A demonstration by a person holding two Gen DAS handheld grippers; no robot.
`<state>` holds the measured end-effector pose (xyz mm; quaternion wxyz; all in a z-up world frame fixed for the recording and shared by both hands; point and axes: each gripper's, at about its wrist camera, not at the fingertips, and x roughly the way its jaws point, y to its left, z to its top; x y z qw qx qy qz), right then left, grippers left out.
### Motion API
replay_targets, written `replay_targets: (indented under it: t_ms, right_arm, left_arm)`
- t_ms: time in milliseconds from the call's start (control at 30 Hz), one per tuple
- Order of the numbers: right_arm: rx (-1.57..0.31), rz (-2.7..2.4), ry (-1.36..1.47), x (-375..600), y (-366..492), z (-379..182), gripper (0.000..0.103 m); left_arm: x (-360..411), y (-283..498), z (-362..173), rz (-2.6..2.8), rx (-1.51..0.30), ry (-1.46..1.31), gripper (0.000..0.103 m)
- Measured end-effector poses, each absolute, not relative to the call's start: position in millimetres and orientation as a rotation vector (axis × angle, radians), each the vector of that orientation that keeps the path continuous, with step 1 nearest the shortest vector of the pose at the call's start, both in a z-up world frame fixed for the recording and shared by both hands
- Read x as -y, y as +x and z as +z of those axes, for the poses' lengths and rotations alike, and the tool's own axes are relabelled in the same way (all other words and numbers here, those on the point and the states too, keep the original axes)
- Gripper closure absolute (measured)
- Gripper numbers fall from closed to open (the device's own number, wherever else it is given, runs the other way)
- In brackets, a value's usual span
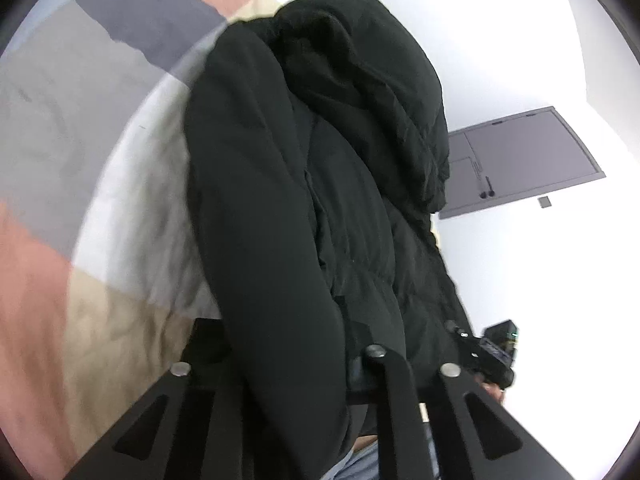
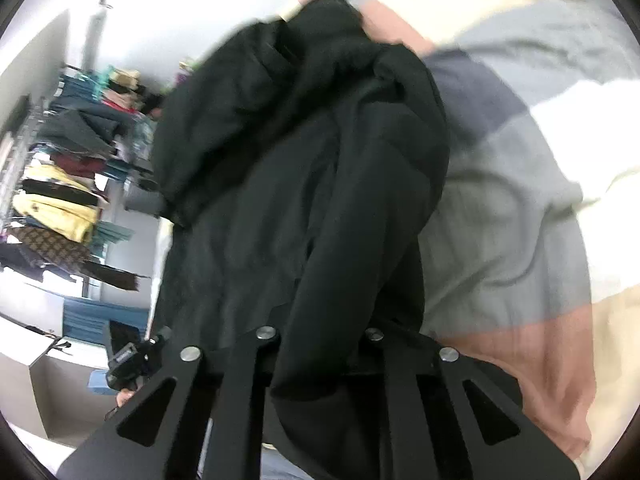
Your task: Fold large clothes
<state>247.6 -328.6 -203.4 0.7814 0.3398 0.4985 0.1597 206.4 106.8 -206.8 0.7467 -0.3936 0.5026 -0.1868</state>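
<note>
Both my grippers clamped on near hem of black hooded puffer jacket: left gripper, right gripper. Jacket's long axis runs straight away from me, hood farthest, draped over colour-block bedspread. Neither hand nearer.

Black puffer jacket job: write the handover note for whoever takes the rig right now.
Left gripper: shut on the black puffer jacket, near its hem.
Right gripper: shut on the same jacket, also at the near edge.
Jacket: bunched and draped forward from both grippers, hood at the far end, over the colour-block bedspread.
Done: both grips taken; no fold shows yet.
Left: spread it flat on the bedspread, fold sleeves in, fold the body.
</note>
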Motion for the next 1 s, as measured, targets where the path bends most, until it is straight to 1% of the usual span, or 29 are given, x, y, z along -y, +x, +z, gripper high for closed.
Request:
replay_targets:
  t_ms: [67,300,533,767,1000]
  right_arm:
    - [-1.052,0.343,0.727,331.7,241.4,-194.3,0.093]
    - [-0.962,0.383,0.683,338.9,226.6,-145.5,0.095]
    - [-0.867,0.444,0.695,370.5,185.2,-95.2,0.095]
    - [-0.815,0.486,0.664,367.3,125.6,-57.5,0.094]
    - [-0.829,0.48,0.618,359.2,72.3,-38.0,0.093]
  left_arm:
    - [-105.3,199.6,-197.3,-0.373,-1.107,-0.849,0.093]
    - [-108.3,177.0,-158.0,-0.351,-1.061,-0.853,0.094]
    - [-128.4,133.5,-93.1,-0.378,-0.972,-0.822,0.094]
    - [-150.9,79.0,-33.4,-0.391,-0.893,-0.746,0.095]
    - [-169.4,55.2,-19.5,-0.433,-0.906,-0.753,0.095]
